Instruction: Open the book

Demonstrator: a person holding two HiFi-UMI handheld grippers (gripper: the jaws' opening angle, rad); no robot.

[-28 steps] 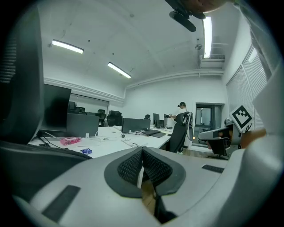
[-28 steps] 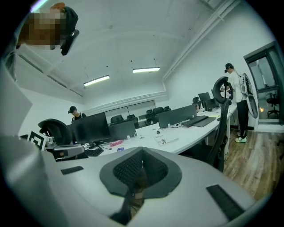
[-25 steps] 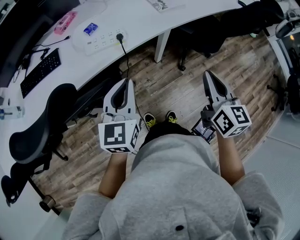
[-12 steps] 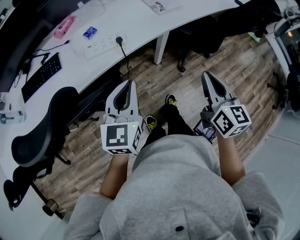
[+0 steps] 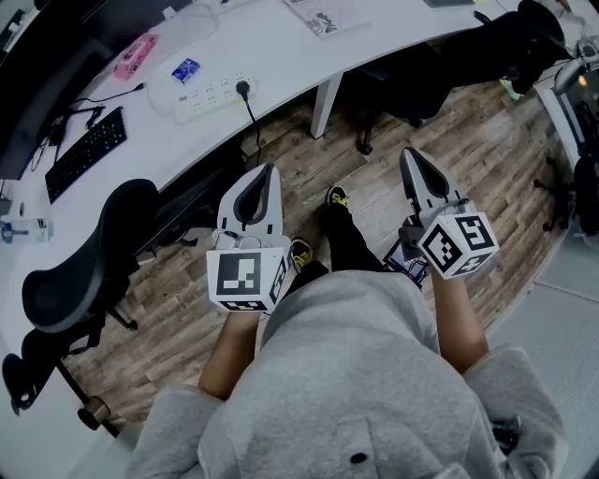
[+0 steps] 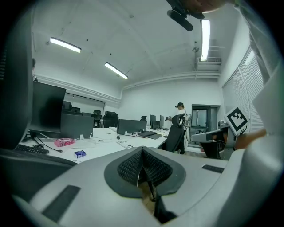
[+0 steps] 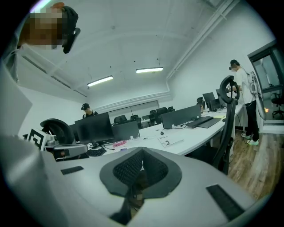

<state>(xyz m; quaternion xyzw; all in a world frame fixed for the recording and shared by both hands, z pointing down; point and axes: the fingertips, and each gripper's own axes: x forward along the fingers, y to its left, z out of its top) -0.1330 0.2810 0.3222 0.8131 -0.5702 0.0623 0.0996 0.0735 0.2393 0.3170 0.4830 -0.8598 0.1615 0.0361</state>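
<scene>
Holding the grey-and-white left gripper out over the pale wood-plank floor, pointing nearly level, with dark ribbed pads pressing together on nothing. Holding the matching right gripper alongside, well apart from the left, with jaws likewise shut and empty, pads meeting at the tip. Standing short of the long curved white desk, touching it with neither gripper. Leaving the thin white printed booklet lying flat on that desk, ahead of and between the two grippers, partly cut off by the top of the head view and too small to tell whether open or closed. Facing, further left on the desk, a white multi-socket power strip taking one black plug at its right-hand end, with the cable trailing off the desk edge and the other sockets too small to read. Facing also, just beyond the strip, a small blue-and-white box and a pink rectangular case, showing nothing of their contents. Leaving a black keyboard near the desk's left end, above a black office chair standing on the floor.
</scene>
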